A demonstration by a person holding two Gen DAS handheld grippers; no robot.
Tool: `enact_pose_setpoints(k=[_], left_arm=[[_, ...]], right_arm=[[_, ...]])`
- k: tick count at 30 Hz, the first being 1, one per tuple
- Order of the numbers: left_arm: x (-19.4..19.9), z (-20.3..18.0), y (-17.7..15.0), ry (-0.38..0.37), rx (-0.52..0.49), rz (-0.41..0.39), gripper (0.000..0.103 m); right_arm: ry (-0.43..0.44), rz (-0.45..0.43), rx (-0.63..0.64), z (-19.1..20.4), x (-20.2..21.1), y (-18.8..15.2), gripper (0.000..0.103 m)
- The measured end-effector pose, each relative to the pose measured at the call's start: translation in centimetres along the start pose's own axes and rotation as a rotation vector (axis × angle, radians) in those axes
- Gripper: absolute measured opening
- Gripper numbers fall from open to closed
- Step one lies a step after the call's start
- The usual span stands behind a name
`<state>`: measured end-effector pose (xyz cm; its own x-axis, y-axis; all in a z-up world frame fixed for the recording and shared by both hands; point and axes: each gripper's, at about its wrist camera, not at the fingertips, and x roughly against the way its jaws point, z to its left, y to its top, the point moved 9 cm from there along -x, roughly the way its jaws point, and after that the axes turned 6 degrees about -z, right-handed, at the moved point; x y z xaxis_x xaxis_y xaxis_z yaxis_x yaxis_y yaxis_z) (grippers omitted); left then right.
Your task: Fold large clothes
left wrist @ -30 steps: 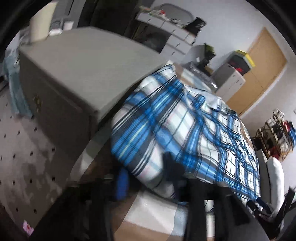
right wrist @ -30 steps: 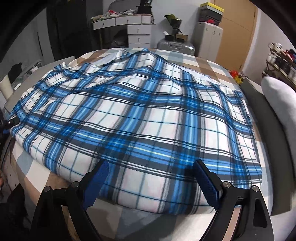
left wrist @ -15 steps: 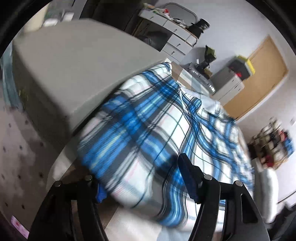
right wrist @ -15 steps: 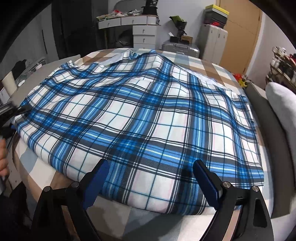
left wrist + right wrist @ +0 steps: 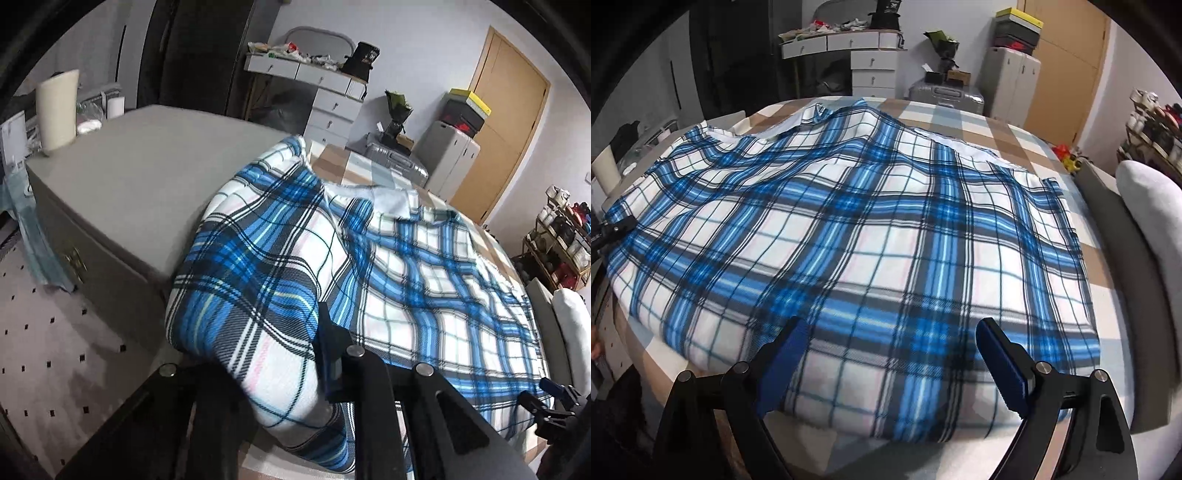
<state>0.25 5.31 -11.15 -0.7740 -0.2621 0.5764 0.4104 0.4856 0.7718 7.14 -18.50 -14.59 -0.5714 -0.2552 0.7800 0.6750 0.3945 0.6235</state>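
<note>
bedroom clutter rings a bed (image 5: 1015, 147) in a tan-checked sheet, where the soft, light blue-and-white plaid fleece garment (image 5: 871, 236) lies spread. left gripper (image 5: 291, 373) has just been closing and pinches its near-left corner; right gripper (image 5: 890, 358) hovers wide over the front hem, a good grab point.

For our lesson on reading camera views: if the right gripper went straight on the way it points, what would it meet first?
Most likely the blue plaid blanket on the bed: the right gripper is open, fingers just above its near edge.
</note>
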Motion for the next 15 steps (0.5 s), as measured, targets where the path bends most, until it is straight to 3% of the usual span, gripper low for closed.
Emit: enact_pose_setpoints(k=[4, 7, 12, 15], left_arm=[[0.9, -3.6, 2.4, -0.009, -0.139, -0.093, 0.013], [2.0, -8.6, 4.4, -0.069, -0.315, -0.184, 0.013], [3.2, -20.4, 3.8, -0.316, -0.624, -0.249, 0.013], [2.5, -27.5, -1.2, -0.528, -0.777, -0.145, 0.015]], right_arm=[[0.004, -0.010, 0.007, 0.1, 0.1, 0.2, 0.093], [-0.005, -0.024, -0.011, -0.8, 1.0, -0.1, 0.093], [-0.096, -0.031, -0.094, -5.0, 2.9, -1.5, 0.093], [-0.168, -0.034, -0.166, -8.3, 4.4, -2.7, 0.093]])
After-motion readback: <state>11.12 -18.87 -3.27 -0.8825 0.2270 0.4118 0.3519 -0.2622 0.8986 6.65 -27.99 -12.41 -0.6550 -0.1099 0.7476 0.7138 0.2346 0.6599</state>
